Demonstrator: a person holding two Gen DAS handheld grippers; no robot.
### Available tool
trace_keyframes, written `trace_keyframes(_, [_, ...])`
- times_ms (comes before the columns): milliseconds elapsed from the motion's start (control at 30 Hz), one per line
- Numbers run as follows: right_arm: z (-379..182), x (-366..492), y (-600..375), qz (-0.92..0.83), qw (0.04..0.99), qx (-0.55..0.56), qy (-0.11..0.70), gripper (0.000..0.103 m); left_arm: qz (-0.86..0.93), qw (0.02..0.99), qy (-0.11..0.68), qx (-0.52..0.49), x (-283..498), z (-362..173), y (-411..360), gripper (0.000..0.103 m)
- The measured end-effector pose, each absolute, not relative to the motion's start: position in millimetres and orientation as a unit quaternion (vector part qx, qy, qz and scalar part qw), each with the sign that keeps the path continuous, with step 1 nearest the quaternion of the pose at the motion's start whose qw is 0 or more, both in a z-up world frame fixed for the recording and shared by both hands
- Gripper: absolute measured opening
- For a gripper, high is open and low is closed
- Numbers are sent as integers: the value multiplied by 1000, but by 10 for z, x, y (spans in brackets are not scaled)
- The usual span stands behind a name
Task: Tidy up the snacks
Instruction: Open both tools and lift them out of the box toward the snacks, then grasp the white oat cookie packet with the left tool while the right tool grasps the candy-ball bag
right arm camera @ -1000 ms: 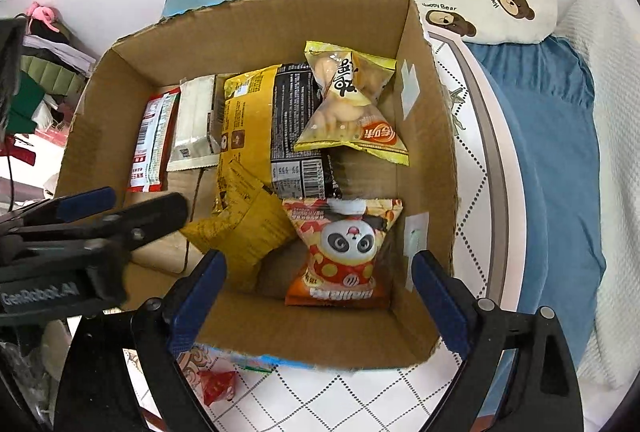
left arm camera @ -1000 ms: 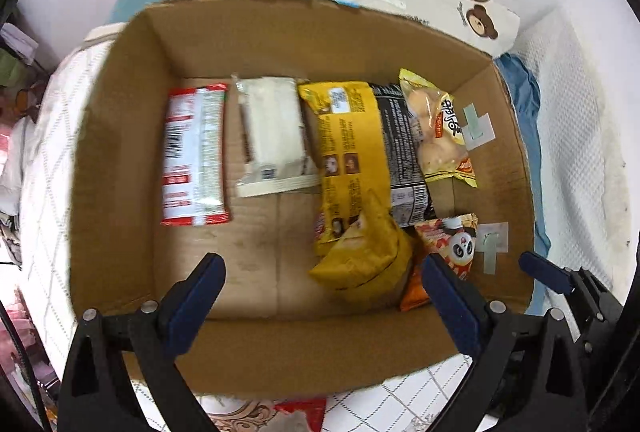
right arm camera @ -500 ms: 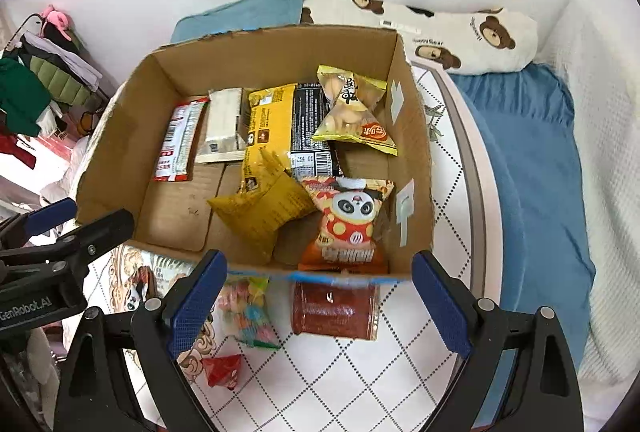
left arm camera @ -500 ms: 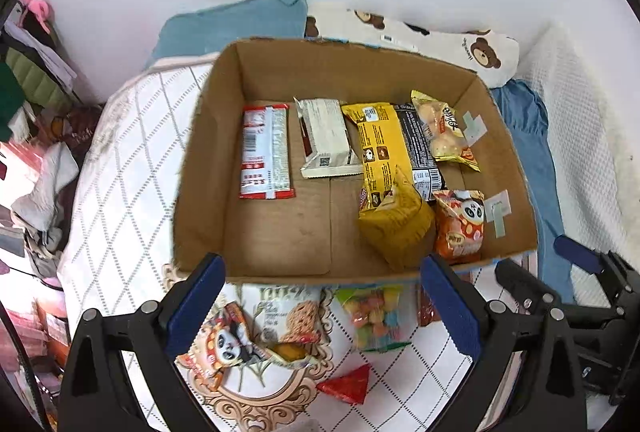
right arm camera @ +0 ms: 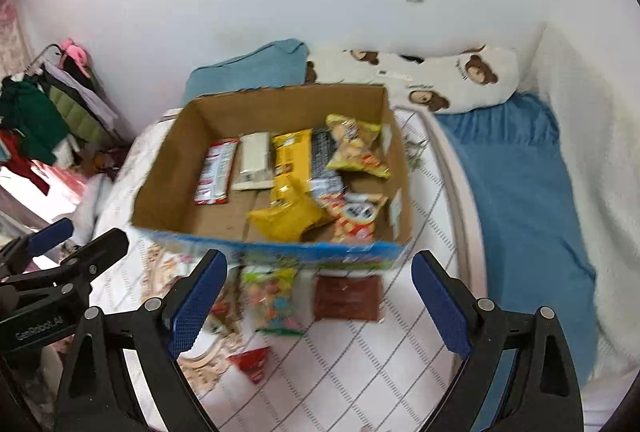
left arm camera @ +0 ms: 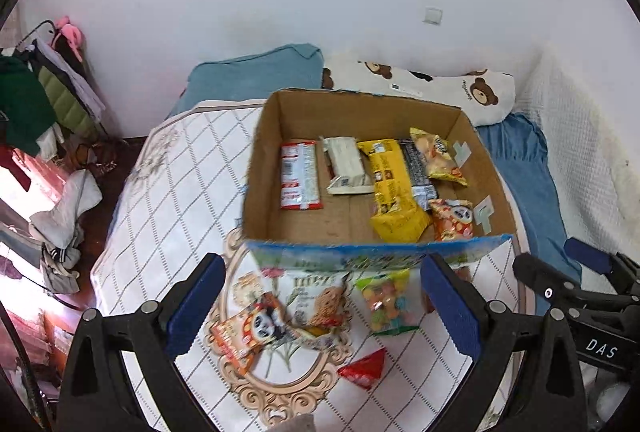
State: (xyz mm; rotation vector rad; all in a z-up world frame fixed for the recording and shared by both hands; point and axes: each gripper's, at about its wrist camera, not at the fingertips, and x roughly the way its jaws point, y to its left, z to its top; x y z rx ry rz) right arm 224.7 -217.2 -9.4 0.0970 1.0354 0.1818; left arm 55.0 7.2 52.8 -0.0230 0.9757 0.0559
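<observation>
A cardboard box point(left arm camera: 264, 136) point(right arm camera: 168, 160) stands on the quilted bed and holds several snack packs, among them a red-and-white pack point(left arm camera: 299, 174), a yellow bag point(left arm camera: 394, 220) and a panda pack point(left arm camera: 454, 218). In front of the box lie a panda pack point(left arm camera: 248, 330), a biscuit bag point(left arm camera: 320, 298), a candy bag point(left arm camera: 386, 302) point(right arm camera: 272, 298), a brown pack point(right arm camera: 347, 298) and a small red wedge point(left arm camera: 366, 368) point(right arm camera: 250, 358). My left gripper point(left arm camera: 323, 306) hangs open above the loose packs, holding nothing. My right gripper point(right arm camera: 318, 302) is open and empty too, over the candy bag and brown pack.
A bear-print pillow point(left arm camera: 440, 92) and a teal pillow point(left arm camera: 256, 76) lie behind the box against the white wall. A blue blanket point(right arm camera: 516, 184) covers the right side. Clothes hang on a rack point(left arm camera: 36, 104) at far left, beyond the bed edge.
Both grippers have pulled back and upward from inside the box. The box looks smaller now, and the loose packs in front of it have come into view. Both stayed open.
</observation>
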Motion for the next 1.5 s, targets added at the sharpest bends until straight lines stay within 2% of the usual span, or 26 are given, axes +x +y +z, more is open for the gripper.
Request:
trace_keyframes(133, [-423,2100,-2086,115,838,65,530,95,55,870,489,16,323,273,220,100])
trace_keyframes(200, [-623,2048,-2065,124,824,75,548,80,65,850,521,36,227,-16,307,100])
trace_keyframes(233, [-753,2021,-2038,129,814,80,560,61,65,839,538,41,184,-156,354,100])
trace_keyframes(267, [-899,1996,-2008,133,802,84,577,56,62,829,555,47,150,-303,386,100])
trace_keyframes(400, [-1309,1894,-1902,136,778,87,607,56,47,774,629,46,61,-910,516,100])
trace_keyframes(467, [-1464,1905,-1870,133,770,94,617,56,47,769,637,34,52,-1034,562,100])
trace_keyframes(633, [-1757,2083,-1759,127,759,92,632,61,47,773,630,54,237,-1109,482,100])
trace_keyframes(800, [-1871,2320,-1637,115,772,88,619,62,30,775,631,-13,607,-1051,498,100])
trace_keyframes(867, [-1930,2409,-1581,120,776,85,613,70,20,770,636,-43,782,-1093,522,100])
trace_keyframes(933, [-2026,2486,-1507,131,772,83,616,73,15,764,643,-58,920,-1166,520,100])
trace_keyframes(1033, [-2228,2563,-1378,135,765,59,627,71,8,751,657,-65,1058,-1297,501,98])
trace_keyframes(1167, [-2251,2434,-1391,138,773,30,618,57,-7,742,668,-62,1160,-1421,424,98])
trace_keyframes(1333, [-2279,2201,-1583,123,760,27,637,57,-6,743,668,-33,1280,-1545,242,98])
trace_keyframes(1367, [-2282,2146,-1586,120,759,28,639,57,-2,745,667,-26,1320,-1573,220,89])
trace_keyframes(1400, [-2288,2119,-1608,117,758,31,641,57,4,746,665,-18,1337,-1590,204,72])
trace_keyframes(1467, [-2315,2062,-1652,115,754,39,646,57,1,747,665,-16,1341,-1607,181,56])
trace_keyframes(1500, [-2318,2042,-1675,114,753,41,646,57,0,745,667,-18,1328,-1609,181,51])
